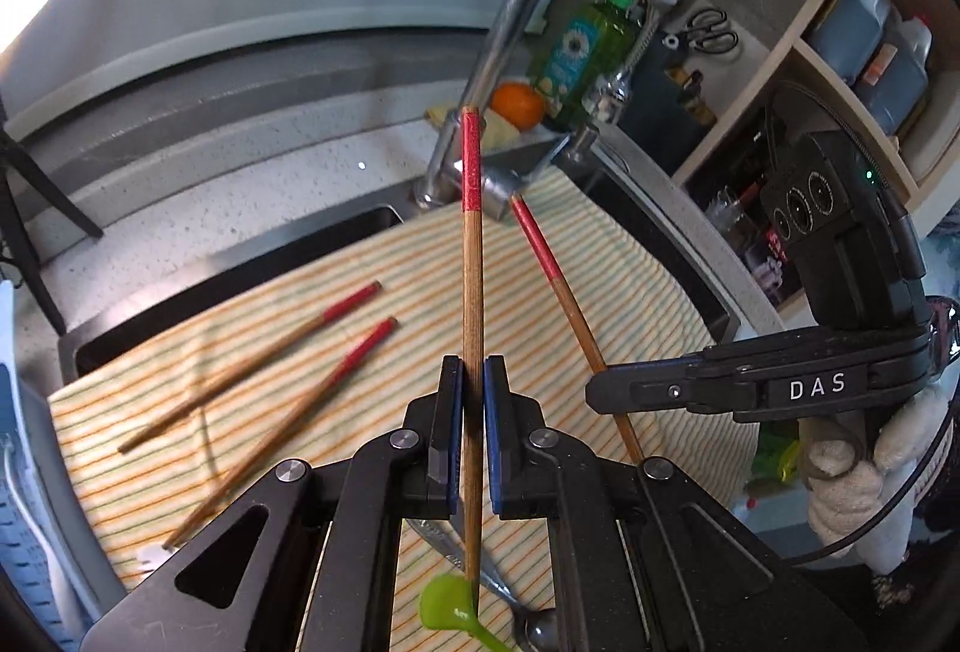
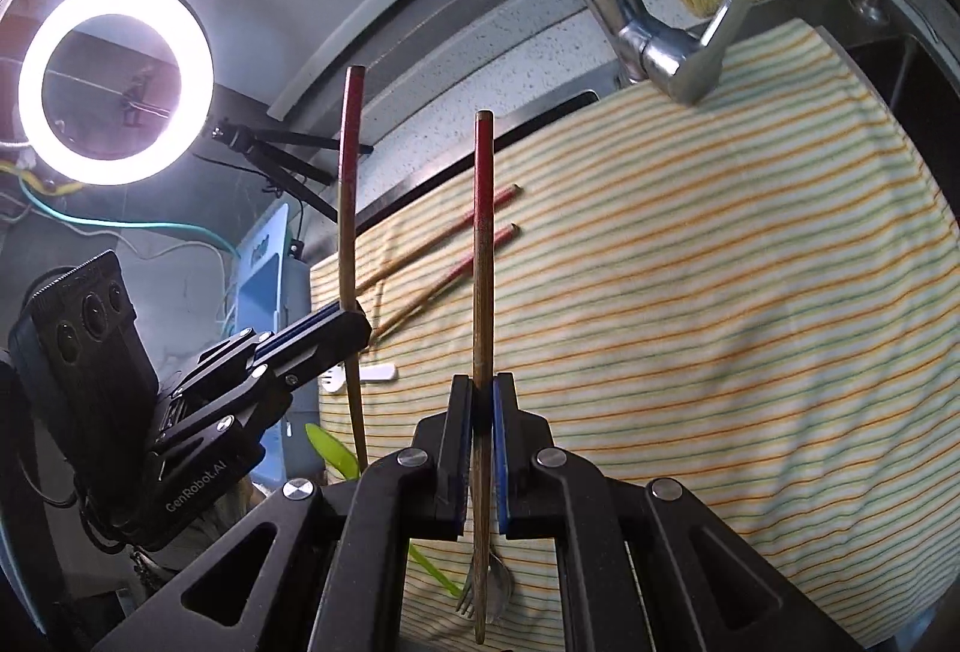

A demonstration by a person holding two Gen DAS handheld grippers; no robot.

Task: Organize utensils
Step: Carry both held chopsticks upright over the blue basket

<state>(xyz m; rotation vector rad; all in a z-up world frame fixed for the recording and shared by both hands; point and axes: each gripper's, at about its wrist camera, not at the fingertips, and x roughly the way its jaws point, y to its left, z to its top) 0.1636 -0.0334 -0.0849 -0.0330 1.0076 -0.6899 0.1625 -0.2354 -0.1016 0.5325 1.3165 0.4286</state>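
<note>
Chopsticks are what I am sorting. From my left wrist camera, my left hand-held gripper (image 1: 473, 412) is closed on one chopstick (image 1: 472, 292), which stands upright between the blue pads with its red end up, in front of the faucet (image 1: 516, 15). Two more chopsticks (image 1: 264, 352) lie side by side on the striped cloth (image 1: 630, 268) spread across the sink, their red ends pointing toward the desk (image 1: 240, 172). To the right, my right hand-held gripper (image 1: 594, 388) pinches another chopstick (image 1: 558, 286), which leans. Below my fingers lie a green plastic spoon (image 1: 447, 607) and a metal spoon (image 1: 534, 625).

From my right wrist camera, my right hand-held gripper (image 2: 482, 448) is clamped on its chopstick (image 2: 483, 244), red end up. A fork (image 2: 465, 592) and the metal spoon (image 2: 501, 586) lie on the striped cloth (image 2: 720, 292) beneath. At left, my left hand-held gripper (image 2: 354, 322) holds its chopstick (image 2: 348, 208) upright, near a glowing ring light (image 2: 114, 81). The two loose chopsticks (image 2: 456, 244) lie on the cloth behind.
</note>
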